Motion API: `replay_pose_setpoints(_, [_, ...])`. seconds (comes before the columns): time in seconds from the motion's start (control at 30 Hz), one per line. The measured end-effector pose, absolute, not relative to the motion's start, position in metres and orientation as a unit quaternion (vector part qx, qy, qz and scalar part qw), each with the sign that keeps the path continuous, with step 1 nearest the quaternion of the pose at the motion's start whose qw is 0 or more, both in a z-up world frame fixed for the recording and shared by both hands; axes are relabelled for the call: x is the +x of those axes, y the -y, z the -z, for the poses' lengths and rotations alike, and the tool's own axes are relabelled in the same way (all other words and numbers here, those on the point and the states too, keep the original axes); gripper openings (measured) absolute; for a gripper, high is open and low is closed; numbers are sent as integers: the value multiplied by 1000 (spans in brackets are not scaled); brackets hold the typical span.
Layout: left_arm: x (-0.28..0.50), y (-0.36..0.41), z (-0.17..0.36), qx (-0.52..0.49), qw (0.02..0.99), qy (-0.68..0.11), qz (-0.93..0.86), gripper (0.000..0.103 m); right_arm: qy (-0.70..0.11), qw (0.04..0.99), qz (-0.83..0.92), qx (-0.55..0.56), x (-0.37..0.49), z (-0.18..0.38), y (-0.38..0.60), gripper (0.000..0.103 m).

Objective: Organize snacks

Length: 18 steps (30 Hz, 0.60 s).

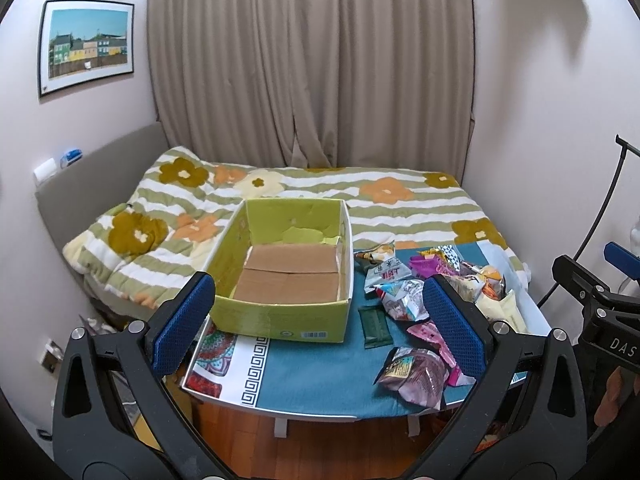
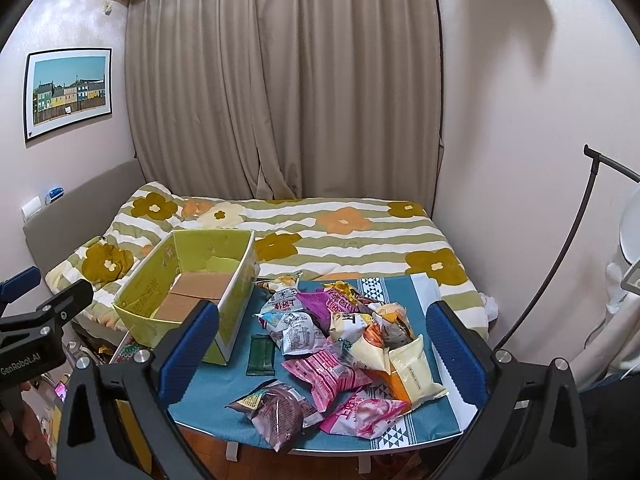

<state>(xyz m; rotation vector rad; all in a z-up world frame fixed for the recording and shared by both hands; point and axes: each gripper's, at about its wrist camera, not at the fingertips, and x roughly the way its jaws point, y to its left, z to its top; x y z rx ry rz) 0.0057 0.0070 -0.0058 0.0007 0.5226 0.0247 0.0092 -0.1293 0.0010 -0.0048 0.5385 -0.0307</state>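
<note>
An empty green cardboard box point(image 1: 280, 322) point(image 2: 138, 280) stands on the left of a small table with a blue cloth point(image 1: 320, 376) point(image 2: 224, 380). A heap of snack packets point(image 1: 416, 296) point(image 2: 352, 336) lies on the right. A dark green bar point(image 1: 375, 326) point(image 2: 261, 354) lies between box and heap. A purple packet point(image 1: 416, 376) point(image 2: 276, 410) lies at the front edge. My left gripper point(image 1: 320, 320) is open and empty, held above the table's front. My right gripper point(image 2: 324, 348) is open and empty, above the heap.
A bed with a flowered striped quilt point(image 1: 360, 200) point(image 2: 340, 224) lies behind the table. Beige curtains point(image 1: 312, 64) hang at the back. A black lamp stand point(image 2: 560, 264) rises at the right. The right gripper's body point(image 1: 600, 312) shows in the left wrist view.
</note>
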Motion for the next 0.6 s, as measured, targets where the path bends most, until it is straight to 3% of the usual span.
replay_pose_setpoints(0.6, [4,-5,3,1,965,-260,-11,103,-265,964,15,0,6,-1,128,103])
